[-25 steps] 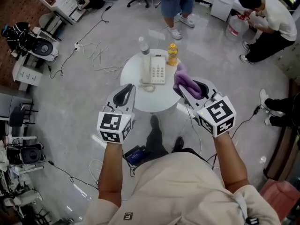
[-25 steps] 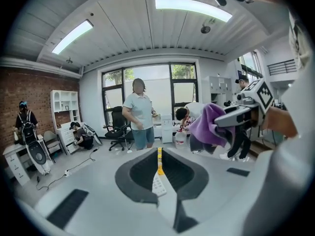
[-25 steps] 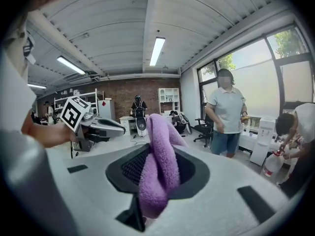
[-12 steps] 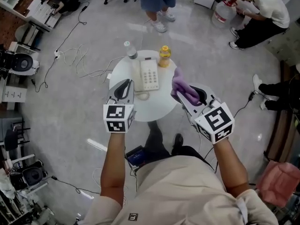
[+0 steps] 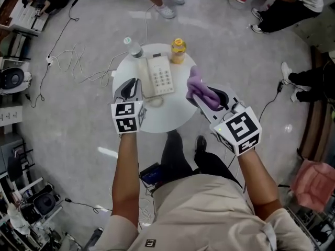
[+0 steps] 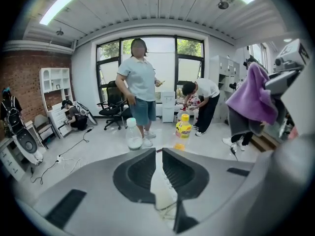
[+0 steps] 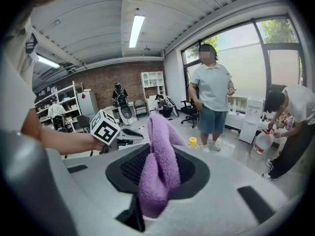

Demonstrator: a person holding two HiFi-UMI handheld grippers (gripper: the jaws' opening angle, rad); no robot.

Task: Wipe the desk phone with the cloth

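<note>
A white desk phone [image 5: 157,76] lies on the small round white table [image 5: 170,116]. My left gripper [image 5: 134,83] is shut and empty, hovering over the table's left part just beside the phone. In the left gripper view its jaws [image 6: 158,152] meet, with the phone's keypad [image 6: 165,187] showing in the slit behind them. My right gripper [image 5: 201,95] is shut on a purple cloth [image 5: 199,89], held above the table's right edge. The cloth [image 7: 160,167] stands up folded between the right gripper's pads.
A water bottle [image 5: 132,47] and a yellow bottle [image 5: 178,50] stand at the table's far edge, behind the phone. Cables [image 5: 78,61] trail across the floor at left. People stand and crouch beyond the table [image 6: 139,85]. My feet are under the table's near edge.
Both grippers have moved forward toward the table. The left one now hangs over the table next to the phone. The cloth stays in the right gripper.
</note>
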